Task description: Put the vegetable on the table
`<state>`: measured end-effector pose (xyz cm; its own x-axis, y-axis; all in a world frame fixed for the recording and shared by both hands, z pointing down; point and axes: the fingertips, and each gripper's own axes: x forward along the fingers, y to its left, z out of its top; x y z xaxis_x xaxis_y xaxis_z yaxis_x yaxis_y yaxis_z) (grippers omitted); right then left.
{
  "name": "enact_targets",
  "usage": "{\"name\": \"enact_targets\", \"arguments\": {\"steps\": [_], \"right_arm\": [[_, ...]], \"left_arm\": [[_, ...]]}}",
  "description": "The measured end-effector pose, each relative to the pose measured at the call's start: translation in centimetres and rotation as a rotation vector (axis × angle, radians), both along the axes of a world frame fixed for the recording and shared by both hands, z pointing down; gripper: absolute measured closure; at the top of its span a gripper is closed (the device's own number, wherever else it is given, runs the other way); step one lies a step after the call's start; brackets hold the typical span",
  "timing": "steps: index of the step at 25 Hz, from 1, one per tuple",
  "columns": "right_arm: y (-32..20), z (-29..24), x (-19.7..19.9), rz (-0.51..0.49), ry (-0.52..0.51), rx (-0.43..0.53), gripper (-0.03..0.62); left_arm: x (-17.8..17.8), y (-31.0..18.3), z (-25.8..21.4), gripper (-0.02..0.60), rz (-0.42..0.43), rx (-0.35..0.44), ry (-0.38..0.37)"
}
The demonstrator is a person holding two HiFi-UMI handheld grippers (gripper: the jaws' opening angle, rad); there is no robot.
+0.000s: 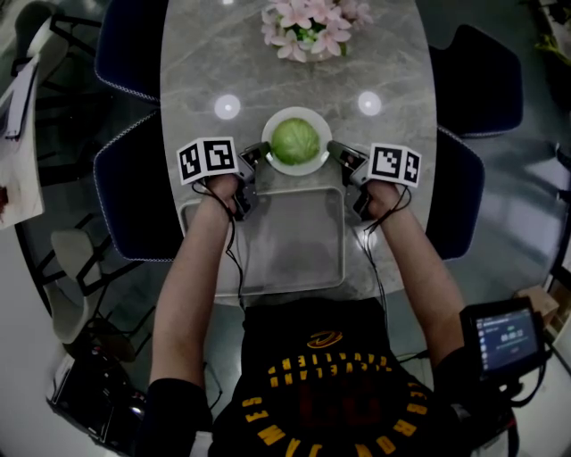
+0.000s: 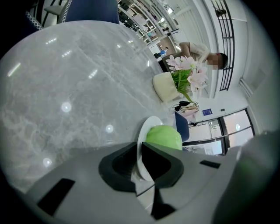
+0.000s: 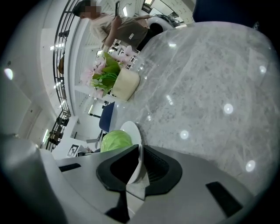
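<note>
A round green cabbage [image 1: 295, 140] rests on a white plate [image 1: 272, 159] over the grey marble table, just beyond a grey tray. My left gripper [image 1: 259, 153] is shut on the plate's left rim and my right gripper [image 1: 337, 150] is shut on its right rim. In the left gripper view the plate's rim [image 2: 141, 144] runs between the dark pads, with the cabbage [image 2: 164, 137] behind. The right gripper view shows the plate's rim [image 3: 139, 153] clamped between the pads and the cabbage [image 3: 115, 141] to the left.
The grey tray [image 1: 332, 277] lies near the table's front edge, under my forearms. A pot of pink flowers [image 1: 310, 27] stands at the far end of the table [image 1: 196, 71]. Dark blue chairs [image 1: 134, 187] flank both sides.
</note>
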<state>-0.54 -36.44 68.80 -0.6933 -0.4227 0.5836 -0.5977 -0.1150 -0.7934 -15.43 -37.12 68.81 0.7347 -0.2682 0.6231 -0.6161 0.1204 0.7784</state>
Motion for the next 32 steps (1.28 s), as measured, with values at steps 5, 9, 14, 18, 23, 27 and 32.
{"name": "enact_targets", "arguments": {"steps": [5, 9, 14, 18, 23, 27, 32], "right_arm": [[-0.3, 0.2, 1.7, 0.028, 0.064, 0.015, 0.563], [0.1, -2.5, 2.8, 0.04, 0.085, 0.055, 0.563], [1.0, -5.0, 3.1, 0.019, 0.159, 0.152, 0.563], [2.4, -7.5, 1.3, -0.012, 0.09, 0.226, 0.563], [5.1, -11.2, -0.9, -0.085, 0.052, 0.327, 0.569], [7.5, -13.1, -2.0, -0.148, 0.1, 0.409, 0.589], [10.6, -14.6, -3.6, -0.212, 0.113, 0.46, 0.589]], "left_arm": [[-2.1, -0.9, 0.3, 0.522, -0.009, 0.061, -0.159], [-4.0, -1.1, -2.4, 0.523, -0.076, 0.108, -0.172], [-4.7, -0.3, -4.9, 0.523, -0.126, 0.187, -0.187], [-3.8, 1.3, -7.5, 0.523, -0.159, 0.27, -0.14], [-1.5, 4.8, -11.2, 0.581, -0.099, 0.372, -0.1], [-0.3, 7.6, -13.2, 0.581, -0.058, 0.423, -0.123], [1.6, 12.7, -13.4, 0.581, 0.015, 0.433, -0.151]]}}
